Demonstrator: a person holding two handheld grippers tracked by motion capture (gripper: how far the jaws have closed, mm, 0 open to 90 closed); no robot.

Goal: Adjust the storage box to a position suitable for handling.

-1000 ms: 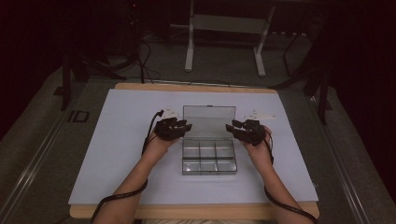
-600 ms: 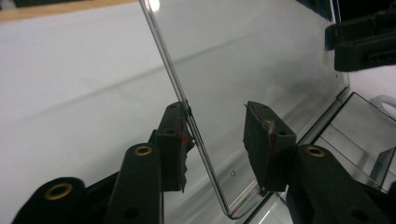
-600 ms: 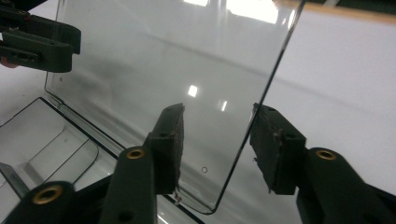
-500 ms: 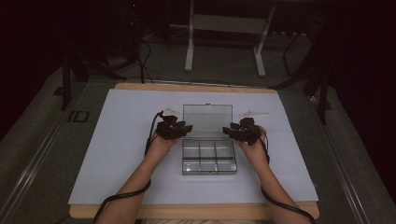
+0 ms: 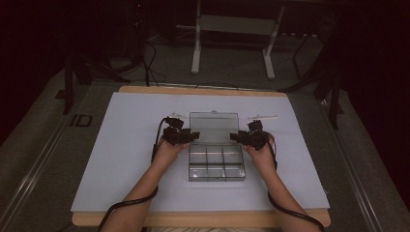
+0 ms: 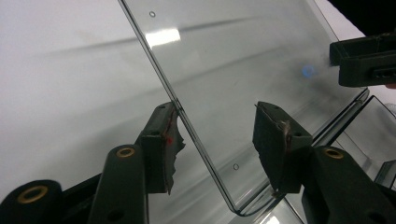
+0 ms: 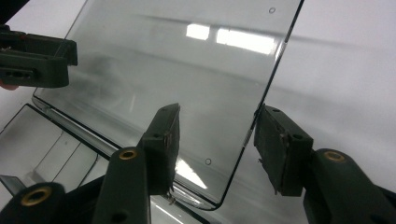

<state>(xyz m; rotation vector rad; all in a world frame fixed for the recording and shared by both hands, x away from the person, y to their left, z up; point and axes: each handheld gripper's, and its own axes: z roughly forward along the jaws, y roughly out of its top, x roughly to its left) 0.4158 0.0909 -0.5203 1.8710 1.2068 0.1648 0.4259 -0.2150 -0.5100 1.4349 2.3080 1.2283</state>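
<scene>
We are working on a clear plastic box point(image 5: 216, 162) with six small compartments, sitting mid-table on the pale mat point(image 5: 121, 159), its clear lid point(image 5: 213, 126) lying open behind it. Our left gripper point(image 5: 195, 136) and right gripper point(image 5: 234, 137) are straddling the lid's side edges, jaws about half open and just now widening, gripping nothing. Bare mat is lying open all around the box.
</scene>
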